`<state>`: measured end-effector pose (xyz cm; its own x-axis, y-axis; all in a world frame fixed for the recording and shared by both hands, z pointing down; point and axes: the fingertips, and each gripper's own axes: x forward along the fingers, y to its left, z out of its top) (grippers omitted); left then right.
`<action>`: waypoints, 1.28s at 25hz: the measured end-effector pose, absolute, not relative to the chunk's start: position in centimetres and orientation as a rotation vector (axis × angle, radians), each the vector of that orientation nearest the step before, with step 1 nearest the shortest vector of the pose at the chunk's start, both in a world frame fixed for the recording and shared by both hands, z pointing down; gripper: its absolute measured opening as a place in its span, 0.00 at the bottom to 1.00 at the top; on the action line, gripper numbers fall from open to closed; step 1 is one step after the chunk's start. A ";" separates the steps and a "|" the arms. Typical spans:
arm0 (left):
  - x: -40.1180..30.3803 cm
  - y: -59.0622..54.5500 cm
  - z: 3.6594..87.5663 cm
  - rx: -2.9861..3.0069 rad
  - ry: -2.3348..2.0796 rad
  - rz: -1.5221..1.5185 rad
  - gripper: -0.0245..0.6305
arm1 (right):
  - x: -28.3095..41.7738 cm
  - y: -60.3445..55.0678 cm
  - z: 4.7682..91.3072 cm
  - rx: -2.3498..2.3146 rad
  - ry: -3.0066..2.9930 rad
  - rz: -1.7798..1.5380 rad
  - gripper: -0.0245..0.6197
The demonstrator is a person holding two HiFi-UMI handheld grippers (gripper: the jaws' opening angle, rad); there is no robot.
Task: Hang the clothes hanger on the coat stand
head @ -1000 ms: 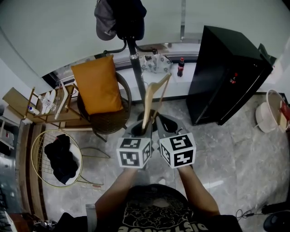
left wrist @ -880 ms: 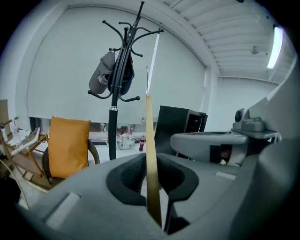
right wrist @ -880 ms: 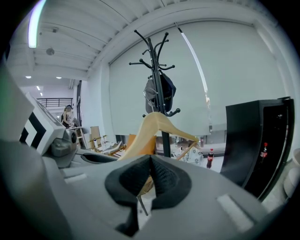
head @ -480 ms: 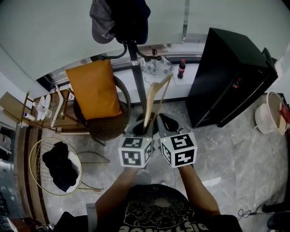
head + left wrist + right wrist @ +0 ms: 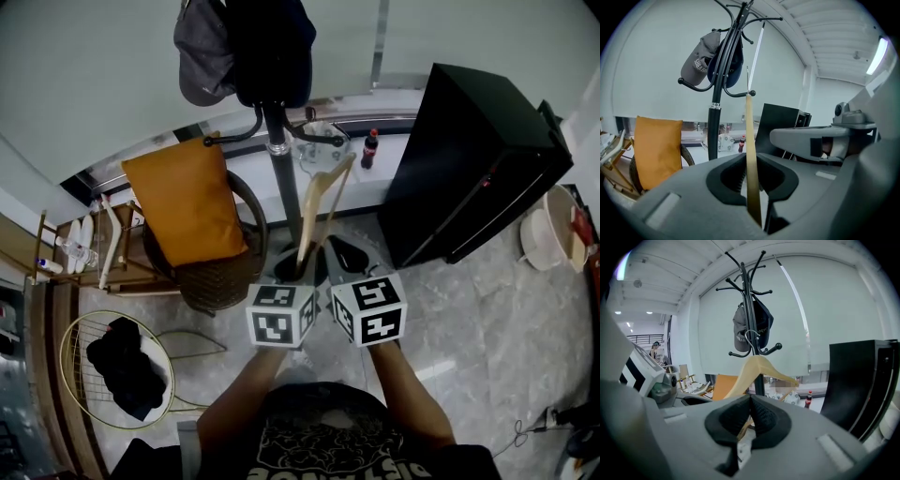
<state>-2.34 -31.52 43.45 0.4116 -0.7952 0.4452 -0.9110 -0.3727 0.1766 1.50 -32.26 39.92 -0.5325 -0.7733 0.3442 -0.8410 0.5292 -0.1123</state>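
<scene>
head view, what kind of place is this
Probably a lived-in corner of a home or studio: a coat stand hung with caps, a round chair with an orange cushion, and a wire basket holding dark clothes.

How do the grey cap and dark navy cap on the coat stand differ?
Colour: the grey cap is pale, the dark navy cap nearly black. Place: in the left gripper view the grey cap hangs left of the black coat stand's pole, the dark navy cap against it. Both hang on that stand.
</scene>
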 end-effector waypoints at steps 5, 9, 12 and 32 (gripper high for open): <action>-3.2 -33.3 43.7 2.303 -1.429 0.408 0.12 | 0.7 -33.6 40.1 1.391 -2.487 0.383 0.04; -3.5 -34.3 43.8 2.317 -1.398 0.408 0.12 | 0.3 -34.6 40.0 1.422 -2.469 0.383 0.04; -3.8 -35.0 43.9 2.330 -1.374 0.407 0.12 | -0.3 -35.3 39.9 1.442 -2.456 0.376 0.04; -4.6 -37.8 44.8 2.370 -1.337 0.406 0.12 | -1.6 -38.0 39.6 1.487 -2.443 0.308 0.04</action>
